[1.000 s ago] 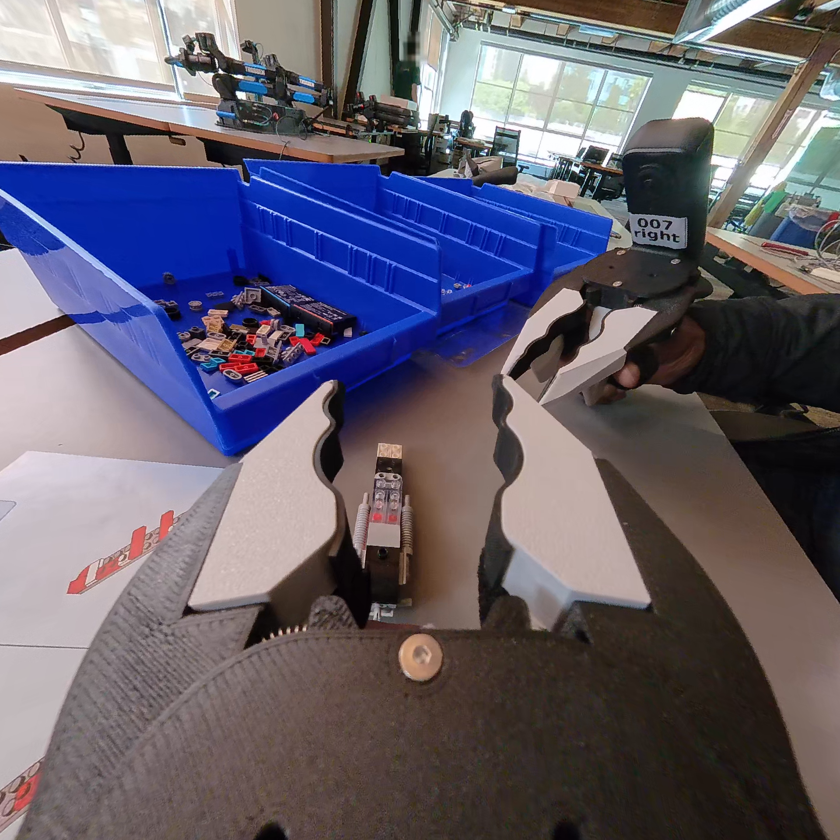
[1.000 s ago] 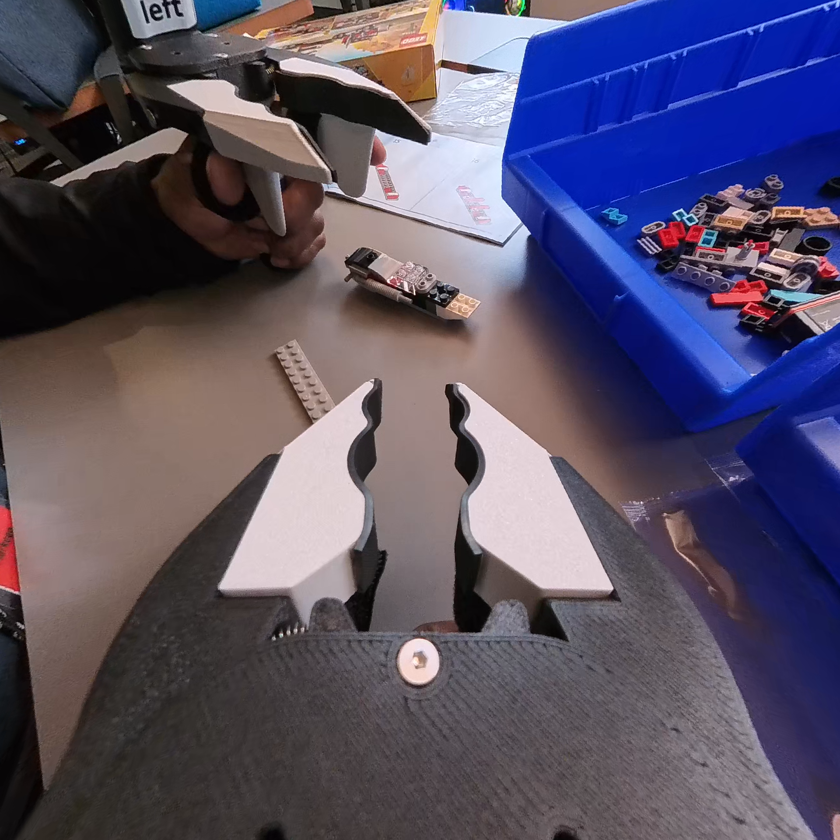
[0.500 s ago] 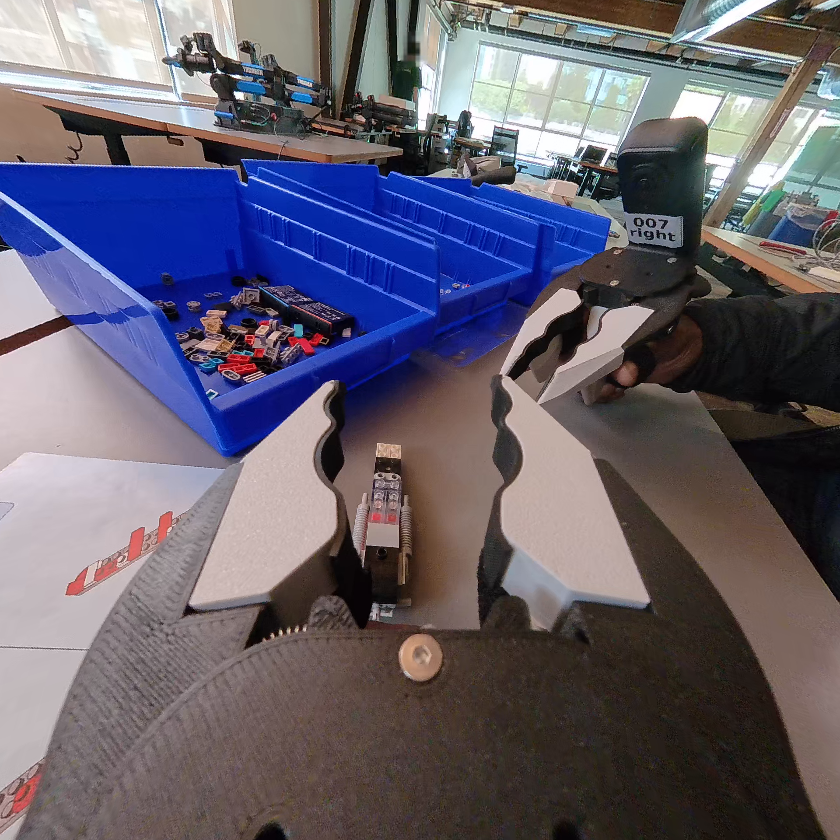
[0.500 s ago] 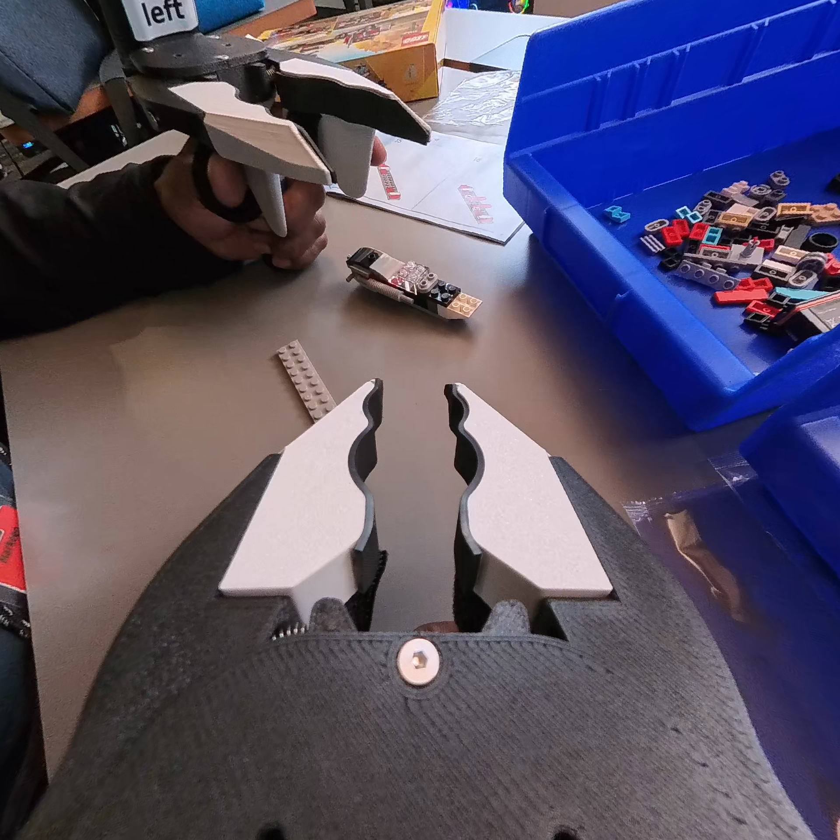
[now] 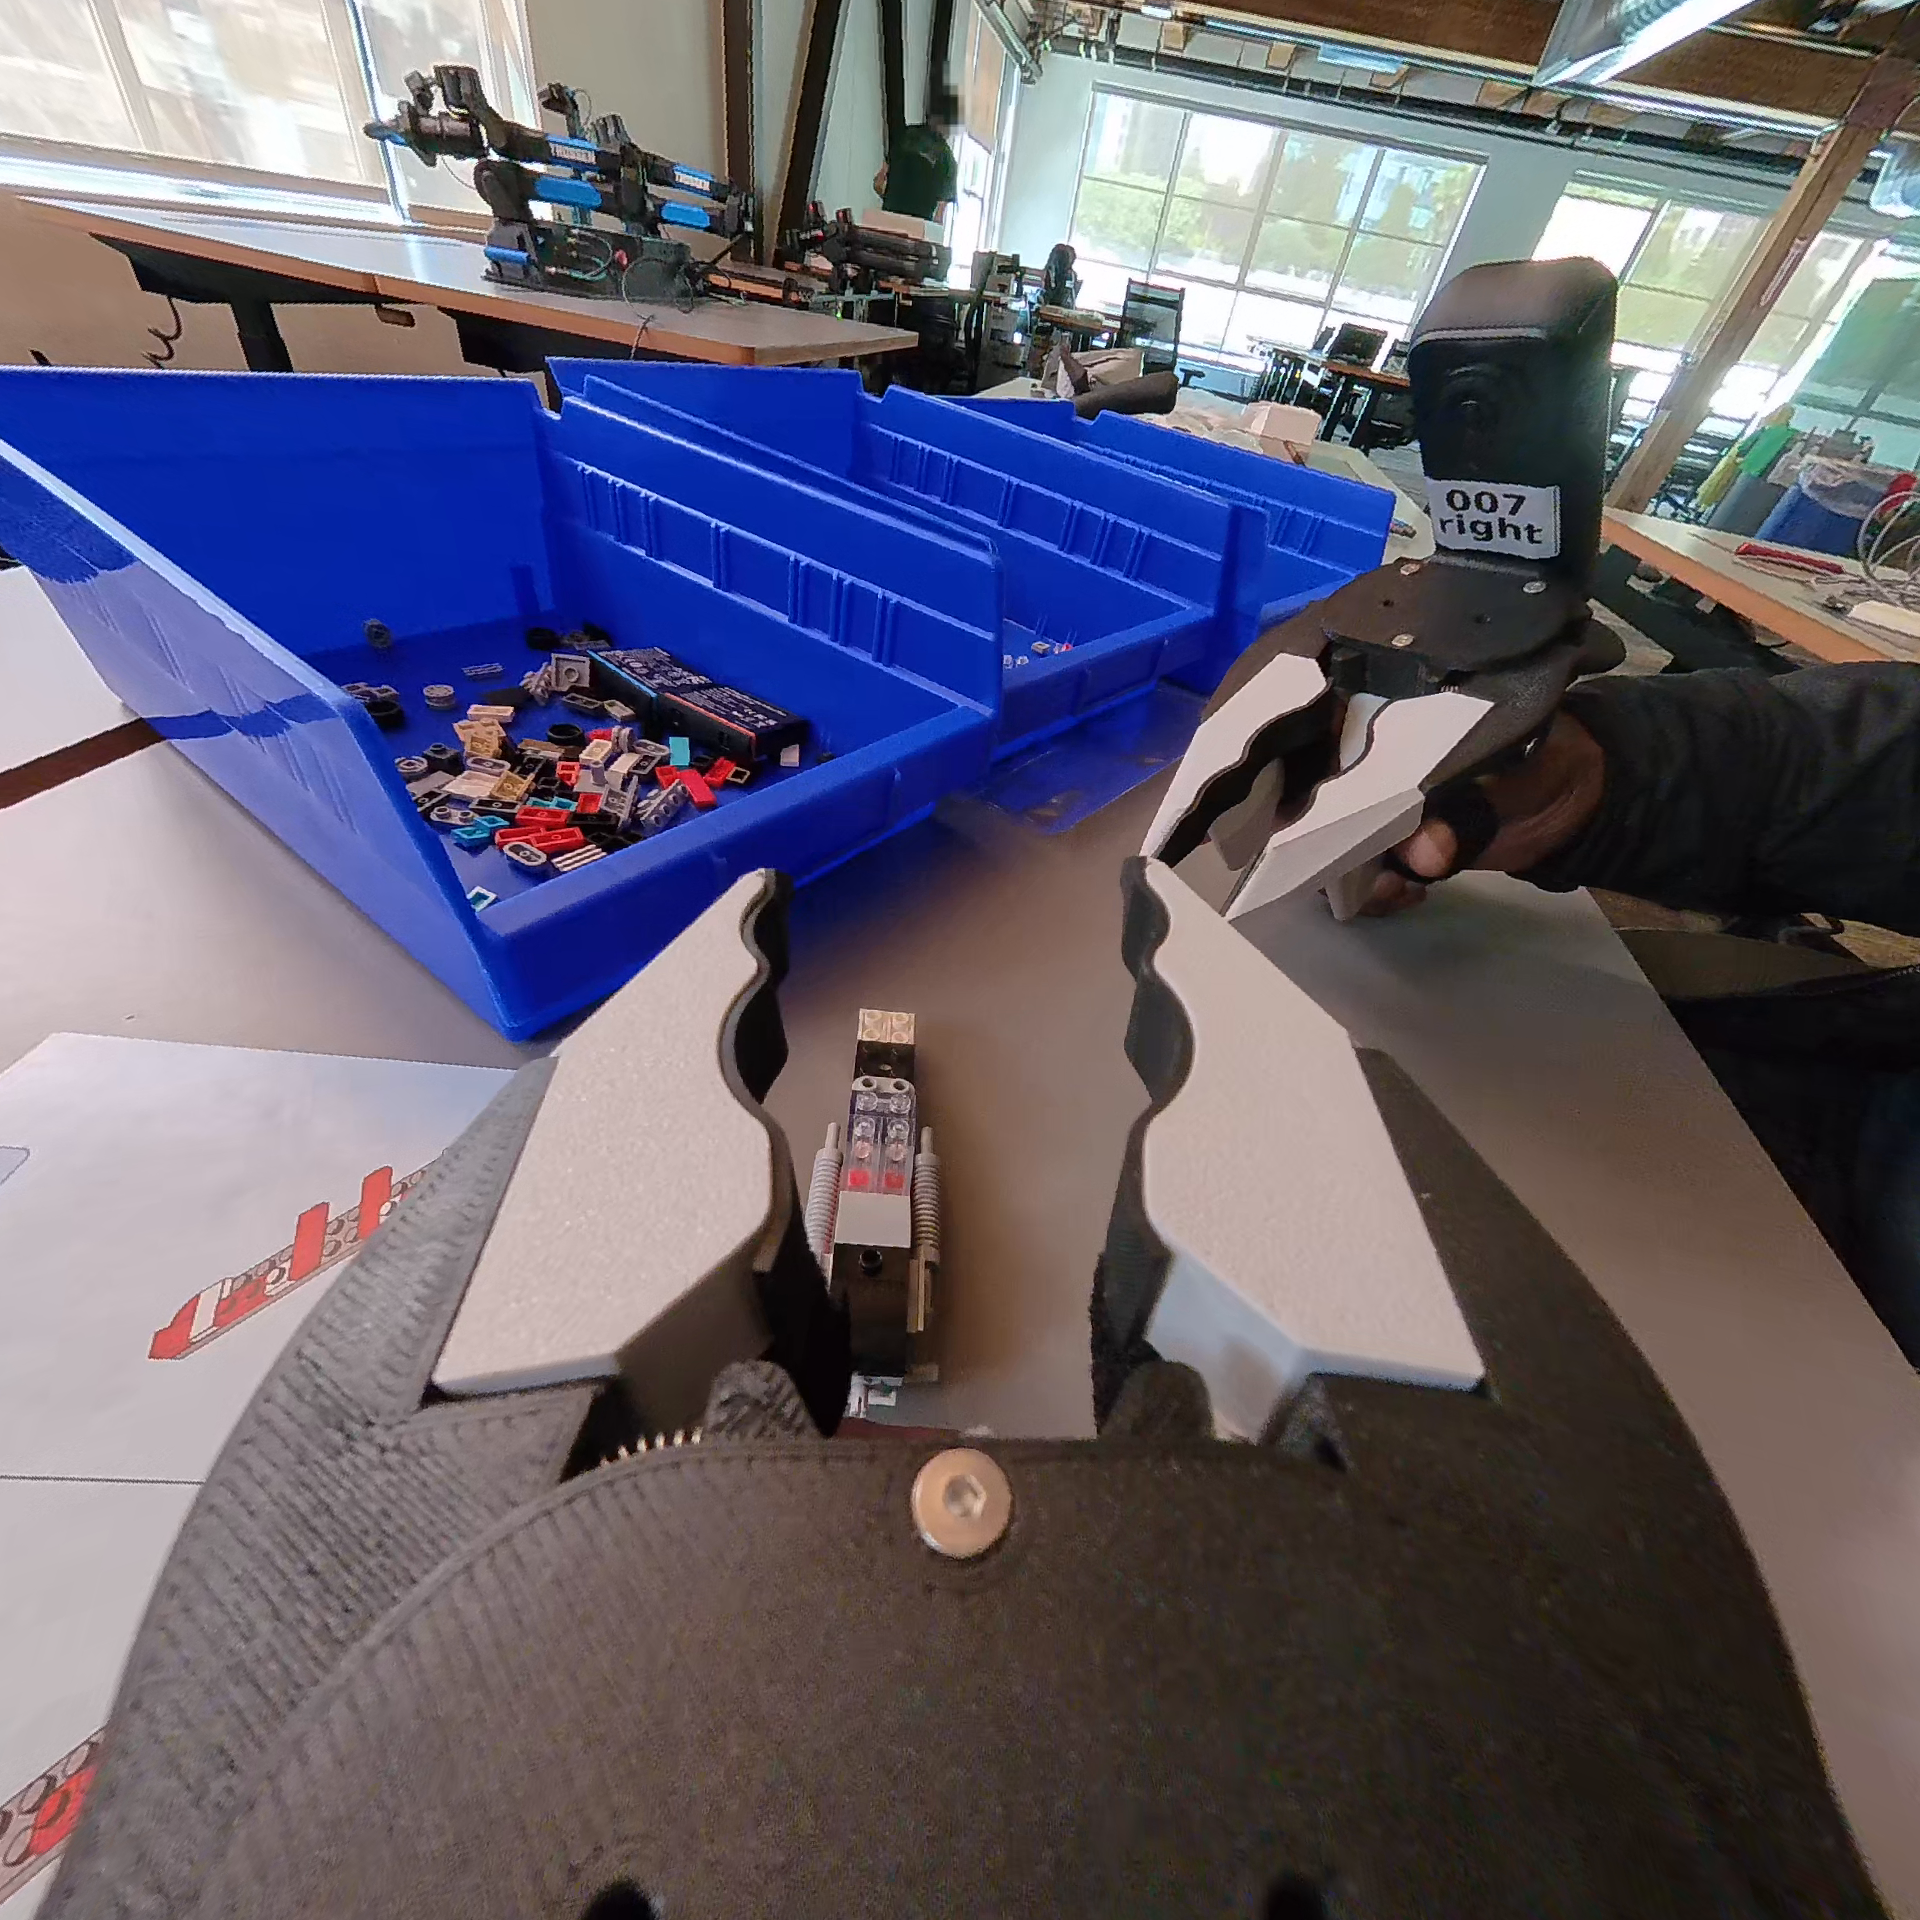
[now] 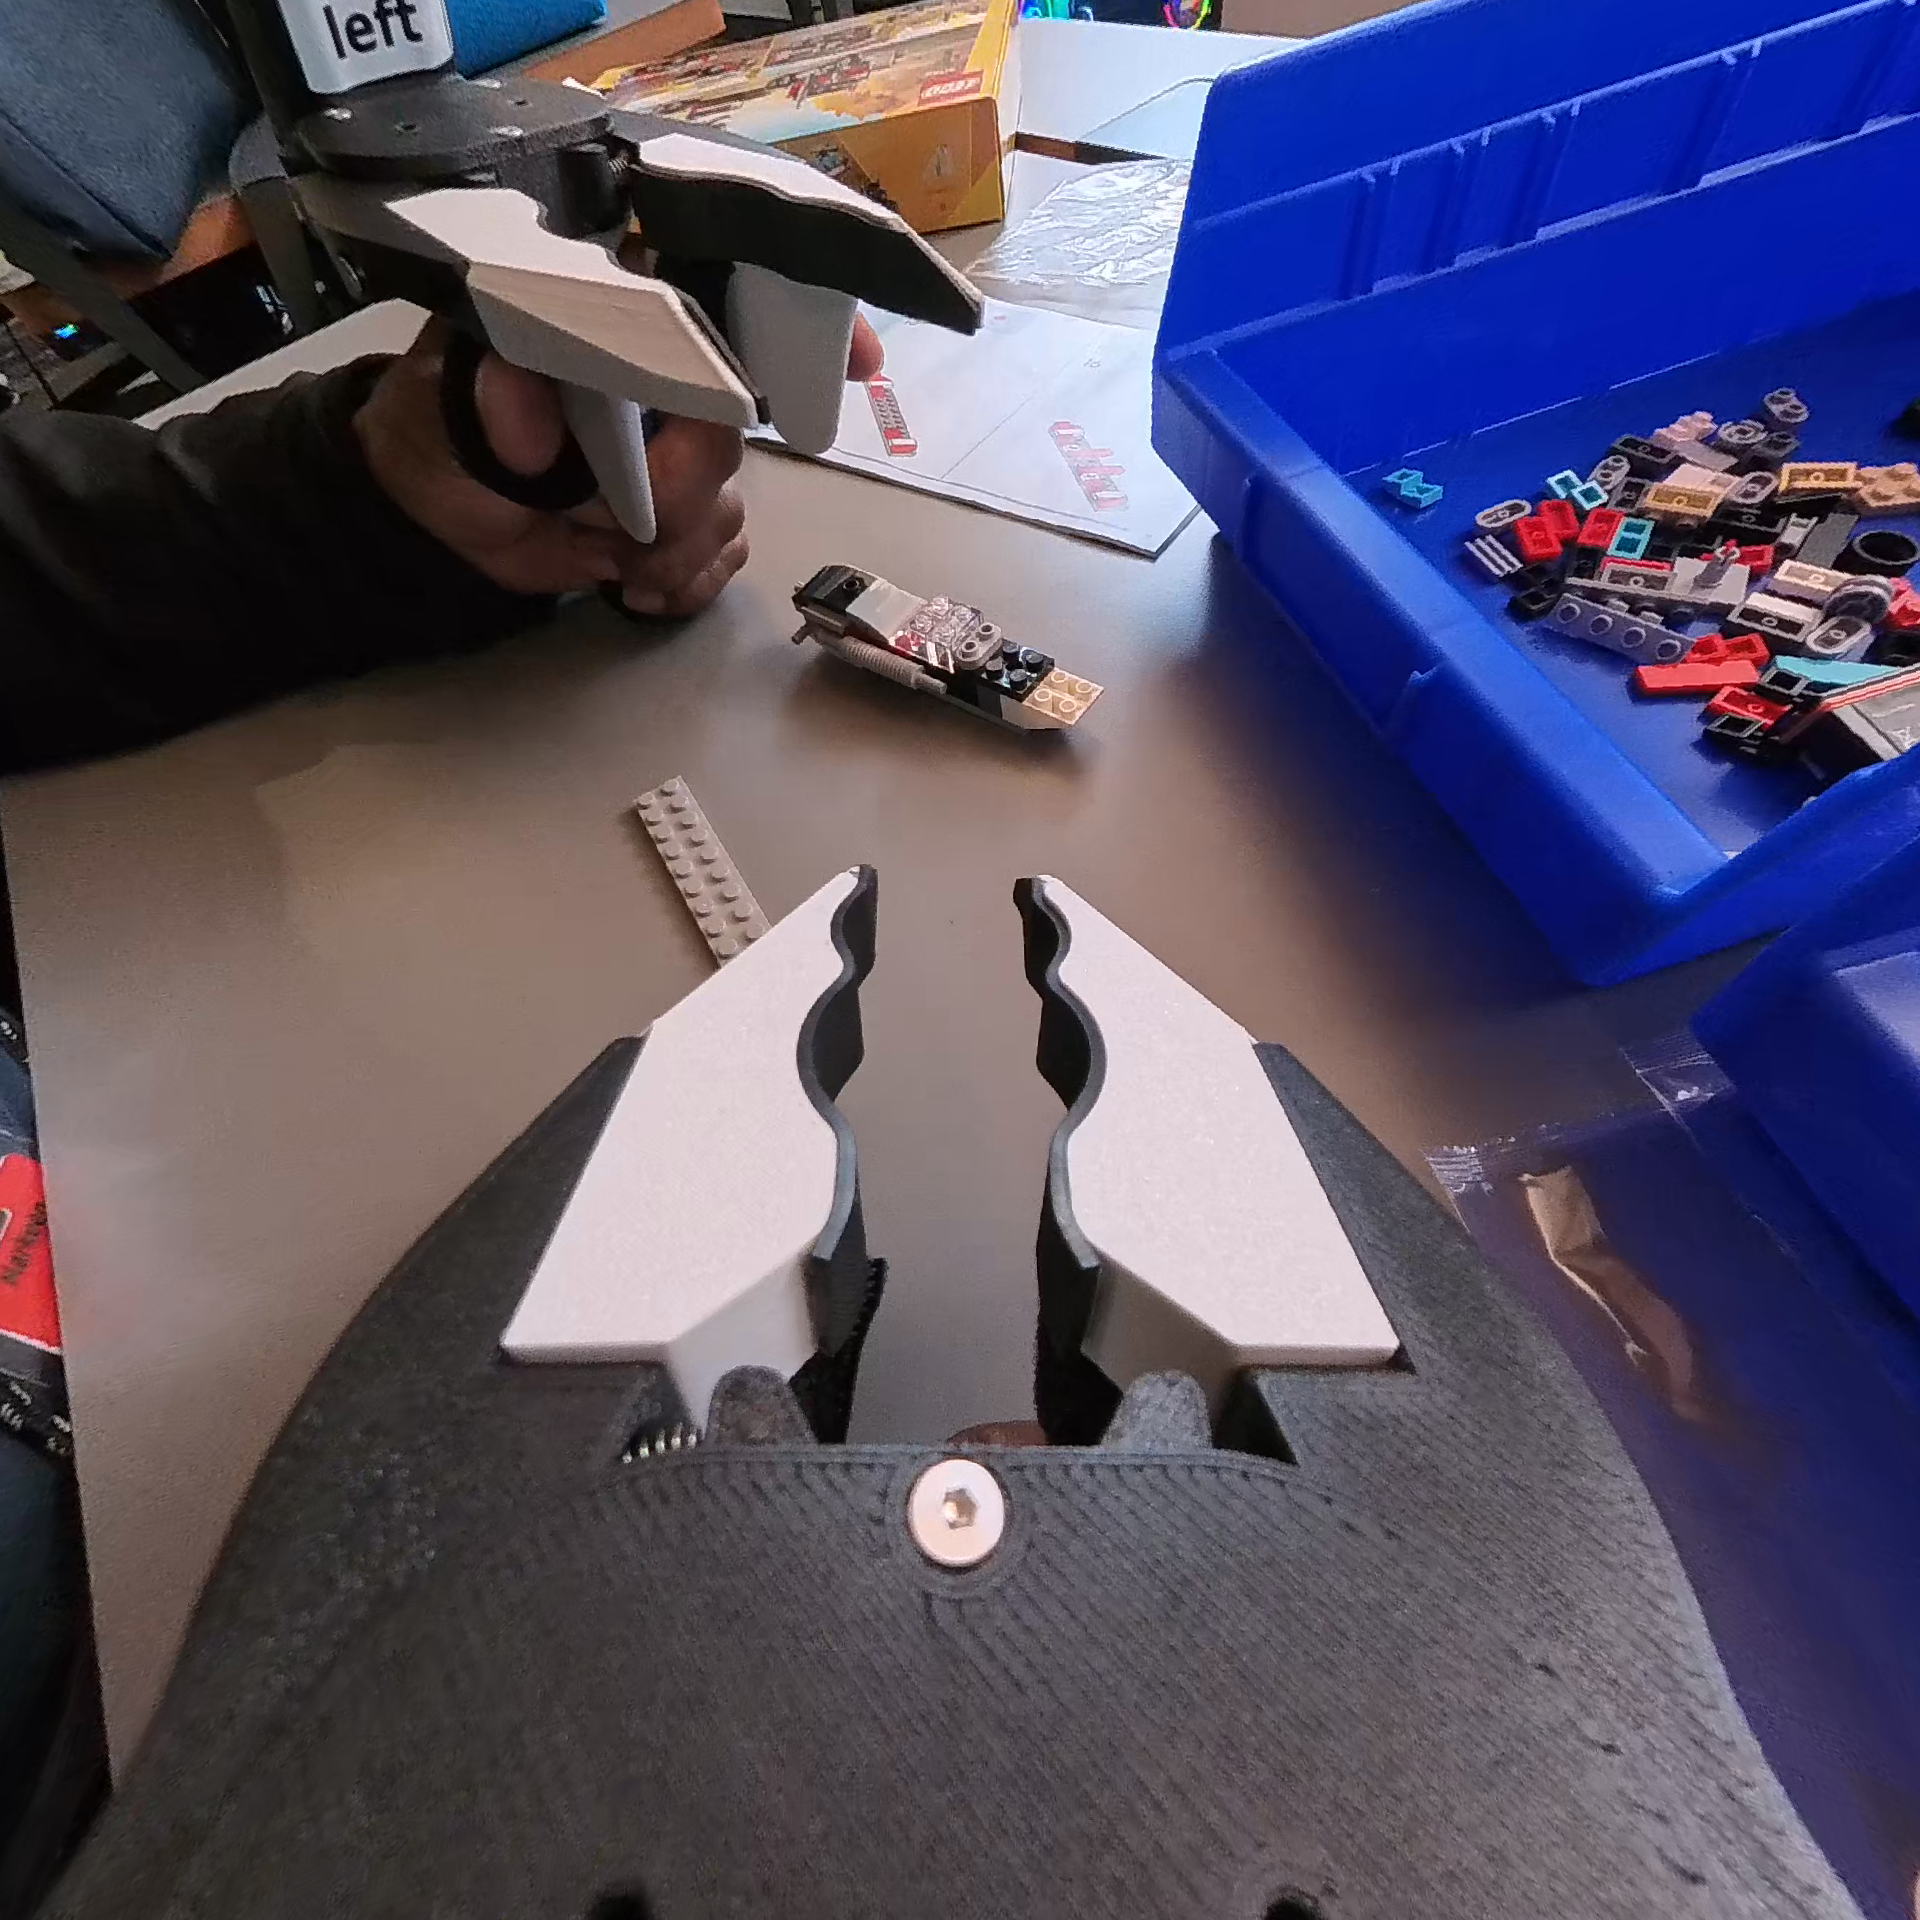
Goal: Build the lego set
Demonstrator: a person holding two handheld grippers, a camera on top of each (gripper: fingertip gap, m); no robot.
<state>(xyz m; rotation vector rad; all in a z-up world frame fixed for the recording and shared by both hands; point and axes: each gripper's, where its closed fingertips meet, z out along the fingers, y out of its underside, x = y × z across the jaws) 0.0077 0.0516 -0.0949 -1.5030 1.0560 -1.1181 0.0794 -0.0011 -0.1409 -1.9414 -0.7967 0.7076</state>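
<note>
A small part-built lego model (image 5: 881, 1174), black and grey with clear and tan pieces, lies on the grey table; it also shows in the right wrist view (image 6: 940, 646). My left gripper (image 5: 951, 914) is open and empty, held above the model with a finger on each side. My right gripper (image 6: 943, 883) is open and empty, low over the table. A long grey studded plate (image 6: 698, 869) lies flat just left of its left fingertip. The right gripper also shows in the left wrist view (image 5: 1288, 790), and the left gripper in the right wrist view (image 6: 862, 364).
A blue bin (image 5: 727, 914) holds several loose lego pieces (image 5: 561, 769); it also shows in the right wrist view (image 6: 1403, 665). More blue bins (image 5: 1143, 582) stand behind. An instruction sheet (image 5: 156, 1226) lies at the left. A yellow lego box (image 6: 883, 104) sits far back. My right gripper's tips are some 9 cm from the long grey studded plate (image 6: 698, 869).
Almost nothing has moved. The right gripper has shifted very slightly; both grippers stay open and the model and plate lie where they were.
</note>
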